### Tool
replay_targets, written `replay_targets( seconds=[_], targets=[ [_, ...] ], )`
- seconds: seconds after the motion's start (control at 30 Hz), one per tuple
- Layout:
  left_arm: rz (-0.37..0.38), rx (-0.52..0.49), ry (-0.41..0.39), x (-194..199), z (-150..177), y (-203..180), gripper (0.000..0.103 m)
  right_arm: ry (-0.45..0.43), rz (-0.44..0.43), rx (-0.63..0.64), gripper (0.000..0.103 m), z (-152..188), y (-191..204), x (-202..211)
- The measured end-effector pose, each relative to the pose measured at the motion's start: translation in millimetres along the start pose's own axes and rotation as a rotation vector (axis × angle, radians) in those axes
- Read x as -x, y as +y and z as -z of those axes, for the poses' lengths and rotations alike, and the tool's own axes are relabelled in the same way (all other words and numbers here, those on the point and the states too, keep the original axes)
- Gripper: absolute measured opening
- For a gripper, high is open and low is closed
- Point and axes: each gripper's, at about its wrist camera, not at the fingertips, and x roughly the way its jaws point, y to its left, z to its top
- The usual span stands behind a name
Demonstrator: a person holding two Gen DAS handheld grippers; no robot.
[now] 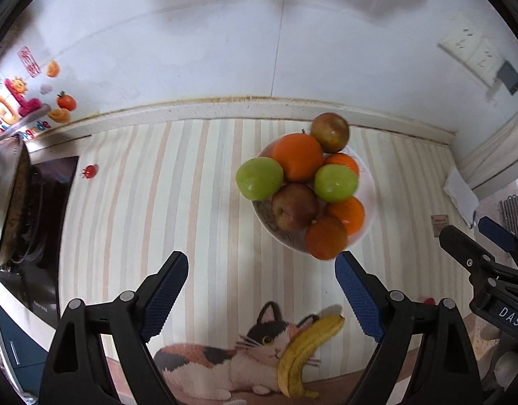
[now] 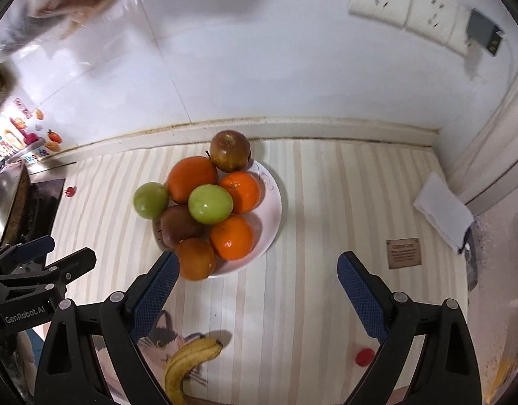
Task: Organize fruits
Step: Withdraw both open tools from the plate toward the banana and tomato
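White plate [image 2: 274,216] piled full of fruit; banana [image 2: 188,364] and small red fruit [image 2: 364,357] lie loose on mat. Left gripper [image 1: 260,281] and right gripper [image 2: 255,281] both spread, holding nothing. Likely next: lower onto banana, pinch it.

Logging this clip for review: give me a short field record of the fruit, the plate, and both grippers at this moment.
surface: striped mat with a cat picture
plate: white plate, heaped with fruit
on plate: oranges, green apples, reddish apples
off plate: banana on the mat, near the cat picture; small red fruit lying apart
left gripper: open, empty, above the mat
right gripper: open, empty, near the plate's front edge
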Motion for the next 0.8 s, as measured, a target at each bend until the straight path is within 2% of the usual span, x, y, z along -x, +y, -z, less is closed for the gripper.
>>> replay_targets(
  seconds=[0.23,0.37,0.5,0.8],
  targets=[
    [0.003,-0.002,-0.082,50,28,-8,0.089,-0.082,-0.005,0.012,0.097,25,5,57],
    [-0.022,-0.013,-0.144,75,40,-11,0.089,-0.125,-0.013,0.015,0.097,37,7,85],
    [-0.014,-0.013,-0.173,93,50,-14,0.089,-0.158,-0.024,0.020,0.097,46,10,112],
    [-0.016,-0.004,-0.216,110,60,-18,0.089,-0.175,-0.075,-0.001,0.097,57,11,133]
  ],
)
